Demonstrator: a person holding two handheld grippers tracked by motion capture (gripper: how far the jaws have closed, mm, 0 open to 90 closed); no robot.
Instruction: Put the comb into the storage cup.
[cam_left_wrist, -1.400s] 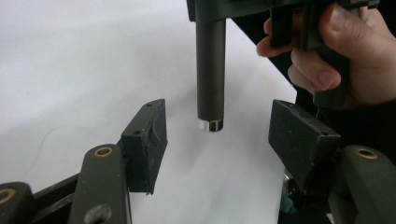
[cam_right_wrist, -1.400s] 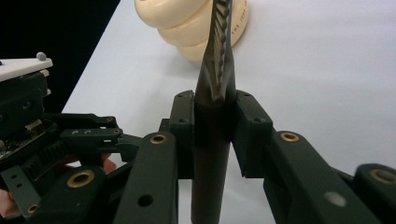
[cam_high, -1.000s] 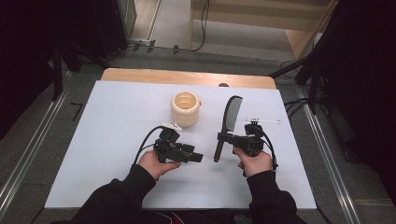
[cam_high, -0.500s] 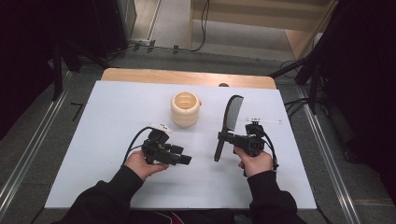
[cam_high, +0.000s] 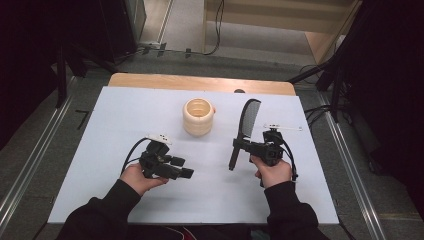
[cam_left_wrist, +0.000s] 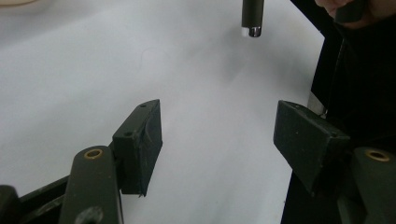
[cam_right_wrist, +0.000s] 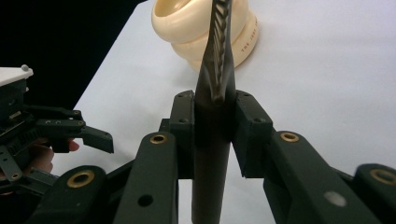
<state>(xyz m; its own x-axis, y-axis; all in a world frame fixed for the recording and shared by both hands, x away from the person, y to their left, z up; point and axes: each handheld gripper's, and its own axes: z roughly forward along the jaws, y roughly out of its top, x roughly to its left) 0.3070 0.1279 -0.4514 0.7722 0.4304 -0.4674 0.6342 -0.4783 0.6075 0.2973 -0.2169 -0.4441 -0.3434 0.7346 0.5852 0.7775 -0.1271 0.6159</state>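
Black comb (cam_high: 246, 124) is the thing getting handled here, and it's clamped in the right gripper (cam_high: 243, 146), whose jaws are pressed in on the handle from both sides. In the right gripper view you can see the comb (cam_right_wrist: 215, 70) standing up out of the jaws, its teeth edge-on to the camera, with the handle running down between the two black pads. From the high view it runs lengthwise away from the person, toothed end pointing toward the far side of the table (cam_high: 125, 110) and the handle tip sticking out on the near side of the jaws. Looks lifted off the white surface, though I can't really tell how far.

Left gripper (cam_high: 183, 169) sits near the front left of the table, held in the left hand (cam_high: 139, 177), jaws spread wide with nothing between them. The left gripper view shows the two pads well apart over bare white tabletop, plus the end of the comb handle (cam_left_wrist: 252, 17) hanging in at the top edge.

Cream-coloured ribbed cup (cam_high: 198, 116) stands upright in the middle of the table, just left of the comb and not touching it. In the right gripper view that cup (cam_right_wrist: 196, 32) sits right behind the comb.

The two grippers are well apart from each other.
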